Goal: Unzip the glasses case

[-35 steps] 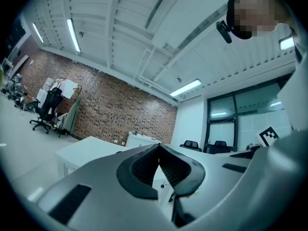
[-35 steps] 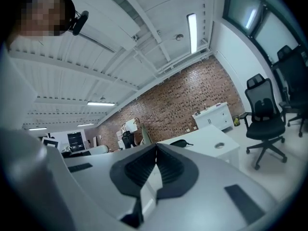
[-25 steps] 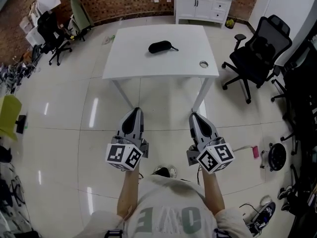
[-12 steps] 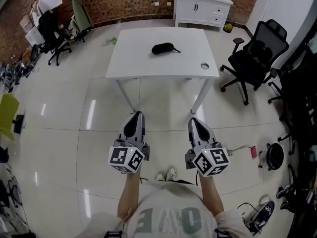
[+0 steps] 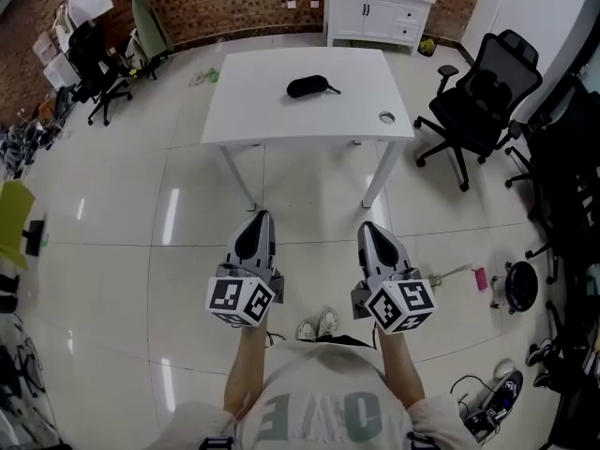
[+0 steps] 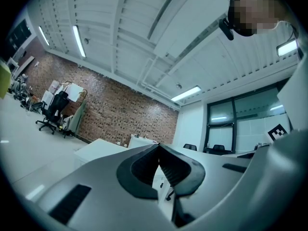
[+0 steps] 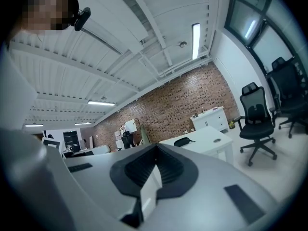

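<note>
Glossy pale floor tiles are seen thru the room, w/ a brown brick wall at the back. A white rectangular table on slanted legs is placed ahead of the person, well apart from both grippers. The glasses case, black, oval and smooth, is laid near the table's far middle; it is seen closed, so contents can't be told. A thin tab is stuck out at its right end. A small round hole is set near the table's right front corner. A white cabinet w/ doors shut is stood against the brick. A black mesh office chair is parked right of the table.

The left gripper is held level, its jaws pressed together on nothing. The right gripper is likewise held w/ jaws together, nothing between; past it the case is seen on the tabletop.

Vs a sec ago: the case is left in the same spot, untouched; table and cabinet are shifted only slightly in the head view.
</note>
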`<act>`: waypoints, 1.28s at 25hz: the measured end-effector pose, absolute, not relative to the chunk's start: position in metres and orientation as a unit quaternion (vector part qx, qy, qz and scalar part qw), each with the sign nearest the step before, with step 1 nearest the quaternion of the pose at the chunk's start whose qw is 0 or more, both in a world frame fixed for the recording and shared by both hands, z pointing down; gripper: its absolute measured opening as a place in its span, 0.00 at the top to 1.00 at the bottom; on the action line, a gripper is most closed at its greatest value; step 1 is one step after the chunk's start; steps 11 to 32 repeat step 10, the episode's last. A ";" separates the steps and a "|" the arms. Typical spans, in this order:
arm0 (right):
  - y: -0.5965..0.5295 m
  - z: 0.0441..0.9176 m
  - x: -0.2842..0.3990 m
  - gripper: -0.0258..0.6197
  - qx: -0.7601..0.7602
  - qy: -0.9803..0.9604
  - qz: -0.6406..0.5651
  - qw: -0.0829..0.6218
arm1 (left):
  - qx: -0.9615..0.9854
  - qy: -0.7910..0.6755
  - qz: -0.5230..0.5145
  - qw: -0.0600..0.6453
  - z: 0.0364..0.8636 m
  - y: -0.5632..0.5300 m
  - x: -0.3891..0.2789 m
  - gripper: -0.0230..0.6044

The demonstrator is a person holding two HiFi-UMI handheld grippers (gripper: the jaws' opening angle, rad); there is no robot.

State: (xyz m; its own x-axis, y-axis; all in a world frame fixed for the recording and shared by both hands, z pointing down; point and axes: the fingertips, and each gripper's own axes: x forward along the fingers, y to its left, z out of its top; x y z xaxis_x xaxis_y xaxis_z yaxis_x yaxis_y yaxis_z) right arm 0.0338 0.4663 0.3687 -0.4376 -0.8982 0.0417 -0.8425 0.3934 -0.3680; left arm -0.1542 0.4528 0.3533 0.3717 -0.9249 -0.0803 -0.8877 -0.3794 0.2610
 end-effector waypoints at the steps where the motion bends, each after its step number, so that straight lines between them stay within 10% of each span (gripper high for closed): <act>1: 0.467 0.368 0.034 0.96 -0.525 0.830 -0.170 0.082 | 0.824 -0.550 -0.107 0.088 0.353 0.453 -0.154 0.96; 32: 0.471 0.374 0.034 0.96 -0.525 0.828 -0.178 0.086 | 0.827 -0.544 -0.105 0.096 0.360 0.460 -0.150 0.96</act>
